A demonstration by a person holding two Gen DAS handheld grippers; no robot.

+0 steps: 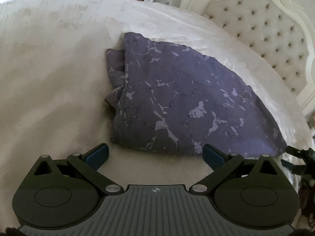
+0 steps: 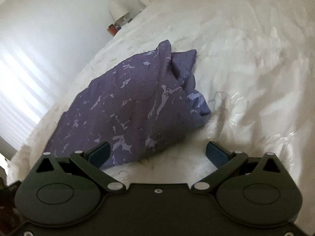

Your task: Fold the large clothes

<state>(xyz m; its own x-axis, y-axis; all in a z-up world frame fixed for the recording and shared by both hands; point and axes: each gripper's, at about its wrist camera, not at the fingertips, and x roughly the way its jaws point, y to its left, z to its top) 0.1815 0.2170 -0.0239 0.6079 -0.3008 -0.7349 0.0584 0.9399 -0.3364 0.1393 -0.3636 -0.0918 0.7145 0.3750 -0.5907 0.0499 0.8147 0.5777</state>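
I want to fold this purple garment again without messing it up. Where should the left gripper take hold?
Probably the near corner of the purple garment, approached from the near edge. The layers stack there, and the open left gripper already faces it, a little apart.

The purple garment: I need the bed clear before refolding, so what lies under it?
The purple garment lies folded on the white bedspread. Anything between them is covered; nothing pokes out.

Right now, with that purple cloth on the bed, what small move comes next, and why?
Probably lower the left tool onto the purple cloth's near edge and close. Both tools are open and empty, and the cloth lies folded on the white bed.
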